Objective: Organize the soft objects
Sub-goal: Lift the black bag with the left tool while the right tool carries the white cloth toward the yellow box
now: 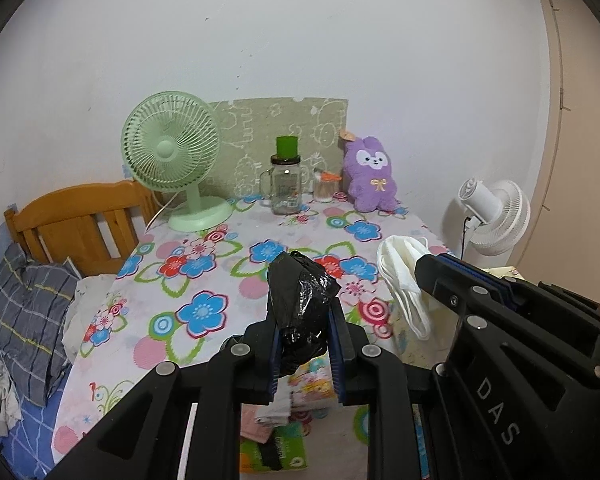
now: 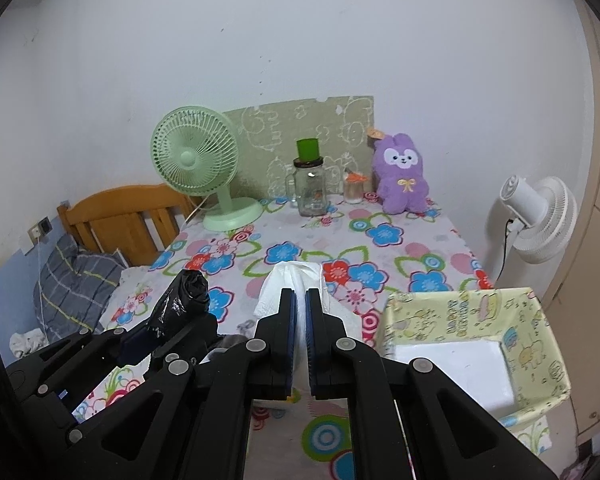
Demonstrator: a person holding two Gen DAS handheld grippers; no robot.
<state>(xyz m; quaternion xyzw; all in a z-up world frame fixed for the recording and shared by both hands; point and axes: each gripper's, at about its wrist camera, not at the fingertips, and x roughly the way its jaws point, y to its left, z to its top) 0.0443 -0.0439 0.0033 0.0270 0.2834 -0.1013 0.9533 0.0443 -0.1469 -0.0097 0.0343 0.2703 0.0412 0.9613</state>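
Observation:
My left gripper (image 1: 303, 320) is shut on a crumpled black plastic bag (image 1: 300, 300) and holds it above the flowered table (image 1: 204, 272); the bag also shows in the right wrist view (image 2: 180, 304). My right gripper (image 2: 300, 298) is shut on a white face mask (image 2: 296, 280), also held above the table; in the left wrist view the mask (image 1: 404, 280) hangs from that gripper's tip. A purple plush rabbit (image 2: 400, 176) sits at the table's far right against the wall.
A pale yellow open box (image 2: 536, 316) with a white bottom stands at the table's near right. A green desk fan (image 2: 204, 164), a glass jar with green lid (image 2: 309, 184) and a small cup (image 2: 354, 188) stand at the back. A white floor fan (image 2: 540, 216) is right, a bed (image 1: 32, 300) left.

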